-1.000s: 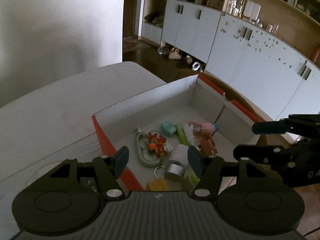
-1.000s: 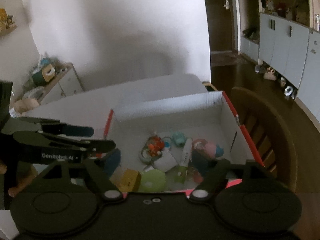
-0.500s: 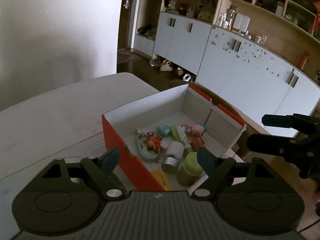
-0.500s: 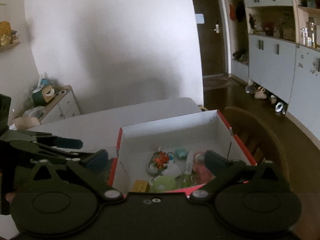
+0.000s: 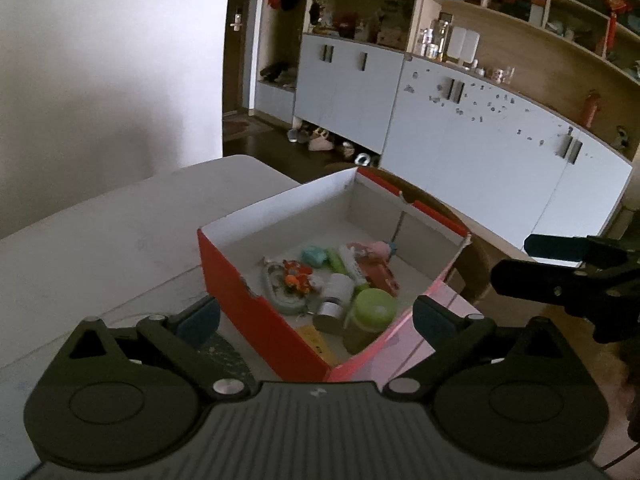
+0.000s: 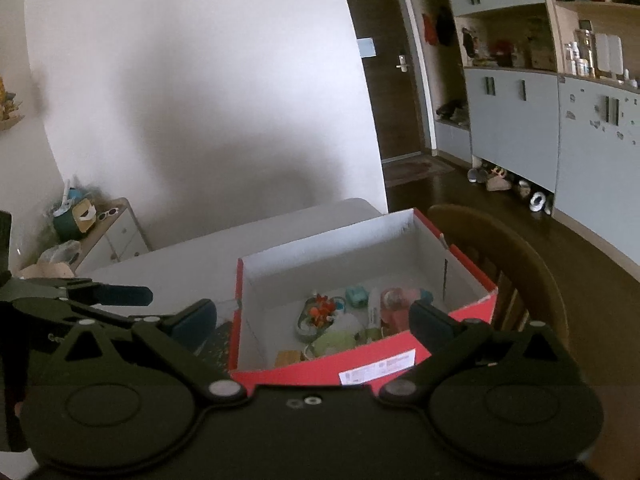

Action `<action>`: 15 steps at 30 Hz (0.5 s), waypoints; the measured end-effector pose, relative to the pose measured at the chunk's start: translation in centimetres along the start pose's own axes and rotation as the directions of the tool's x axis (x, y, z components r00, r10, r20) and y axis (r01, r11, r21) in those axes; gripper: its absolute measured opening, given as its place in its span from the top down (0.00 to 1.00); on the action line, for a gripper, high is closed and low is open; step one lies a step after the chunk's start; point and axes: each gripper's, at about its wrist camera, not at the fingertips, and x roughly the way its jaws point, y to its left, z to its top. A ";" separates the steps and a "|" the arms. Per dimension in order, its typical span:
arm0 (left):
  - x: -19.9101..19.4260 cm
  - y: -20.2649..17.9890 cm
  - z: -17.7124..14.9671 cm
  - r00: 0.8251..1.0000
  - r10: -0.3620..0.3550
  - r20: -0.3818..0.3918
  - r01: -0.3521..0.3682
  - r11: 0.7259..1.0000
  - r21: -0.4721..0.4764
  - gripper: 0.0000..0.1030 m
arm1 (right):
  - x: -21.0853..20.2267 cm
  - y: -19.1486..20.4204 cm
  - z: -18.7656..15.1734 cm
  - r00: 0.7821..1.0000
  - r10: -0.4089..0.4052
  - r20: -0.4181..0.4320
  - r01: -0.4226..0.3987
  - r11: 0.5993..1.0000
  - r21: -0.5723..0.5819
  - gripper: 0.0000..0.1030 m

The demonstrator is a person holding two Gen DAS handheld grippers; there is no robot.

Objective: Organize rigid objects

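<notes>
Left gripper [image 5: 316, 316]: black two-finger tool with teal pads, fingers spread wide and holding nothing, hovering short of the box's near corner.
Right gripper [image 6: 312, 322]: same black build, fingers likewise wide apart and empty, held back from the box's labelled red side; in the left wrist view it shows at the right edge [image 5: 568, 268].
Box [image 5: 256, 308]: open cardboard box, red outside and white inside, sitting on the pale grey worktop [image 5: 100, 232] near its edge, with a white printed label [image 6: 376, 368] on one outer wall.
Box contents: a cluster of small things on the box floor.
Green-lidded jar [image 5: 370, 316]: round, light green top, nearest the near corner.
White cylinder [image 5: 336, 294]: small, with a silver end, lying just beside the jar.
Orange figure [image 5: 296, 276]: small orange-red toy resting on a grey oval keyring piece.
Teal piece [image 5: 314, 256]: small, toward the far side of the cluster.
Pink toy [image 5: 374, 258]: pinkish, right of the teal piece; its details are too dim to tell.
Yellow block [image 6: 288, 358]: against the near wall.
Wooden chair [image 6: 516, 264]: dark rounded back, just beyond the box's right side.
</notes>
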 end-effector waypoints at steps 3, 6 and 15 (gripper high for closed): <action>-0.2 -0.4 -0.3 1.000 -0.022 0.006 0.022 1.000 0.005 0.00 | -0.5 0.3 -0.4 1.000 -0.005 0.002 0.005 1.000 -0.006 0.00; -0.5 -0.8 -0.5 0.998 -0.057 0.014 0.057 0.998 0.005 0.00 | -0.8 0.2 -0.6 1.000 -0.006 0.001 0.006 1.000 0.007 0.00; -1.0 -1.6 -0.7 0.997 -0.064 0.039 0.063 0.998 0.022 0.00 | -1.4 -0.1 -0.7 1.000 -0.014 0.014 0.013 1.000 0.022 0.00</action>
